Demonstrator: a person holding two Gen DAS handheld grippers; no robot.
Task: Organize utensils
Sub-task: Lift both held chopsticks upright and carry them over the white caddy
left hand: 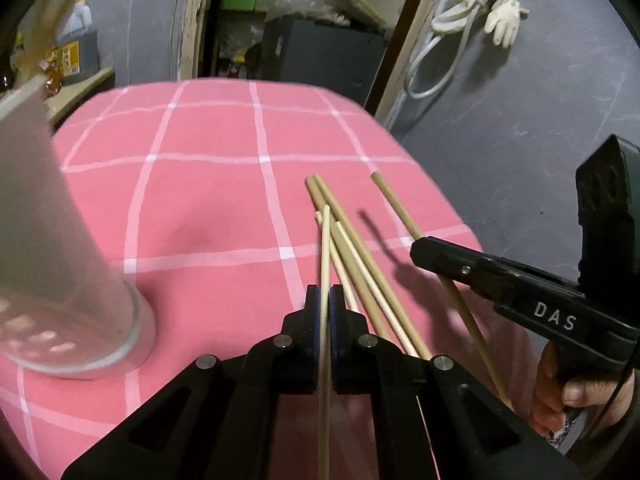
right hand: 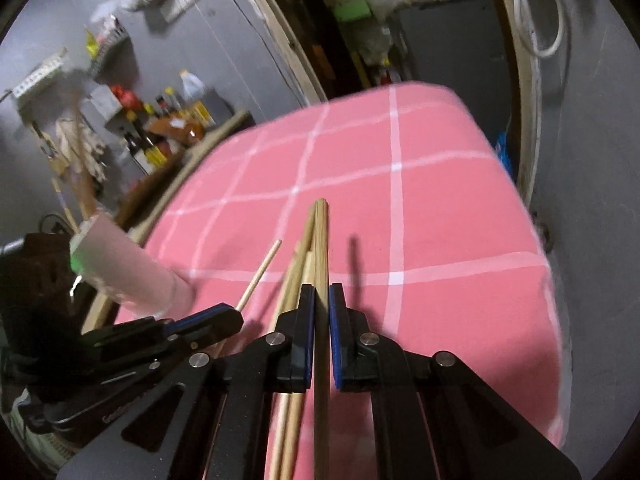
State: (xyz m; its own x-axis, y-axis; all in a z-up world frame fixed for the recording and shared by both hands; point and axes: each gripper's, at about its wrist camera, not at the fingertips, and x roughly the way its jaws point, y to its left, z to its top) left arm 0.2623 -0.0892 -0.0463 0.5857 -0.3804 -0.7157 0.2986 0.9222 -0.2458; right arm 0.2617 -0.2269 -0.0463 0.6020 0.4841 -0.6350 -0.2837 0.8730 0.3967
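Starting at the far left of my left wrist view, I see a tall frosted cup (left hand: 68,264) standing upright on the pink checked cloth (left hand: 208,208), blurred and close to the lens. To its right, near the bottom centre, my left gripper (left hand: 325,300) is clamped on a thin pale chopstick (left hand: 326,248), which runs straight up between the blue pads with its tip over the cloth. Just right of that, a loose bundle of chopsticks (left hand: 360,264) lies on the cloth, fanning towards the far side. Further right, my right gripper (left hand: 424,252) reaches in from the right edge, closed on a darker chopstick (left hand: 394,204), with a hand (left hand: 576,396) wrapped round its handle.

From my right wrist view, the cup (right hand: 128,272) shows at the left, leaning in the fisheye. The left gripper (right hand: 236,316) sits just right of it, holding the thin stick (right hand: 260,276). At centre, the right gripper (right hand: 322,300) is pinched on the thick chopstick (right hand: 321,240), with the remaining sticks (right hand: 298,264) just left of it on the cloth (right hand: 440,240).
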